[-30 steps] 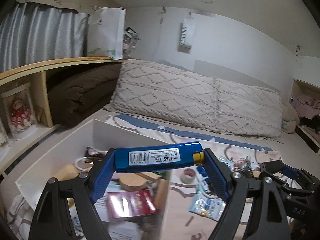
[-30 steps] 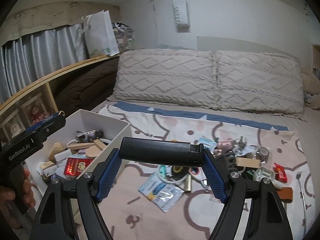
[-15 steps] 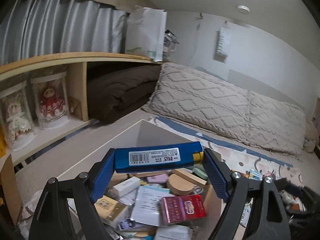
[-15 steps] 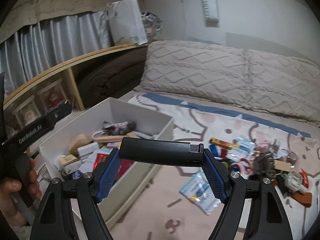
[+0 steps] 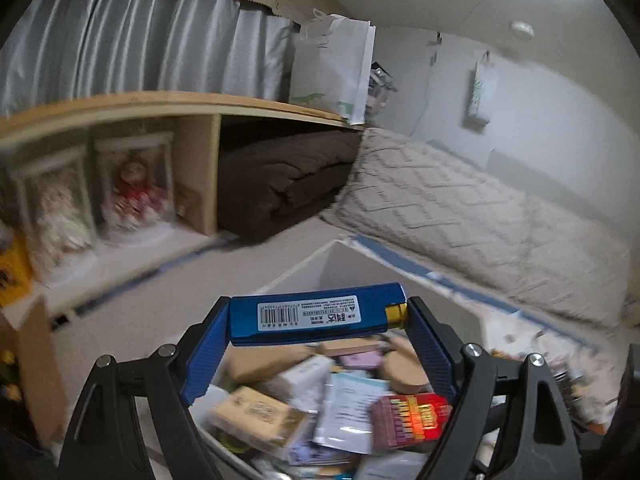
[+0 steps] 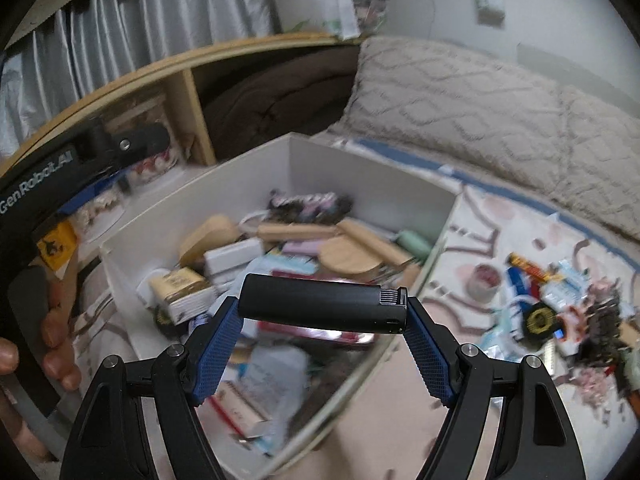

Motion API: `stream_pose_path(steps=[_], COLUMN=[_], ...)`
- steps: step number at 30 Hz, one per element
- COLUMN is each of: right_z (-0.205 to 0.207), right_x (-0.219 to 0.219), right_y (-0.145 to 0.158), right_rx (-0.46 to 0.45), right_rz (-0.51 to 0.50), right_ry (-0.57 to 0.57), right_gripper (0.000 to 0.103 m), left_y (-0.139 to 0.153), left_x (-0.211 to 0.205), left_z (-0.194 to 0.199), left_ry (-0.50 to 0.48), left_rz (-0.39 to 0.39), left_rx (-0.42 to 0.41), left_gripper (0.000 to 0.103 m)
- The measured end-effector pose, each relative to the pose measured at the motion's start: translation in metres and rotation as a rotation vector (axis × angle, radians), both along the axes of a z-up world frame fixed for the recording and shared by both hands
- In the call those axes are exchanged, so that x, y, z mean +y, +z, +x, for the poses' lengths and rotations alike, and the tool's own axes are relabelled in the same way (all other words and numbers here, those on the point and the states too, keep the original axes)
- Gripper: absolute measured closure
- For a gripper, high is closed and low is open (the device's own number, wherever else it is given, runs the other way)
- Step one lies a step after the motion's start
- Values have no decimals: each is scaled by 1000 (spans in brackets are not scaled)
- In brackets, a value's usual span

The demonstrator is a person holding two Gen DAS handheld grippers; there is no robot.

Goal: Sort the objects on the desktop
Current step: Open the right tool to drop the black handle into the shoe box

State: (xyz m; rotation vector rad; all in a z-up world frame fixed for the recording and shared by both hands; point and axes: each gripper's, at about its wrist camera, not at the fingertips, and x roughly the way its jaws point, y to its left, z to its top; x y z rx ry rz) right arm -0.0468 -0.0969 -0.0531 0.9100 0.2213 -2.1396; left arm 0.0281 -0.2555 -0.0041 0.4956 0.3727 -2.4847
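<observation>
A blue lighter [image 5: 316, 312] is clamped end to end in the left hand-held gripper [image 5: 318, 330], above the cluttered white box [image 6: 360, 168] on the bed [image 6: 472, 320]. A black lighter [image 6: 320, 309] is likewise clenched crosswise by the right hand-held gripper [image 6: 322, 326], over the box's near side.

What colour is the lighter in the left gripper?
Blue lighter, with a white barcode label and a gold tip; the left wrist view shows it best.

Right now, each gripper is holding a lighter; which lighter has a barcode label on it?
The blue lighter clamped end to end in the left gripper. It bears a white barcode sticker; the black lighter in the right gripper is plain.
</observation>
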Motion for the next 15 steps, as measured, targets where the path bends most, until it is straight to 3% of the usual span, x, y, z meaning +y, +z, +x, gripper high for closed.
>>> stream_pose_path(steps=[15], right_z=[22], right_x=[-20], right_y=[-13], right_rx=[-143], right_rz=[70], right_ry=[13], right_gripper=[22], left_y=[-3], left_x=[-1], left_z=[4], left_ry=[-29], left_rz=[-28], left_rx=[-44], left_gripper=[18])
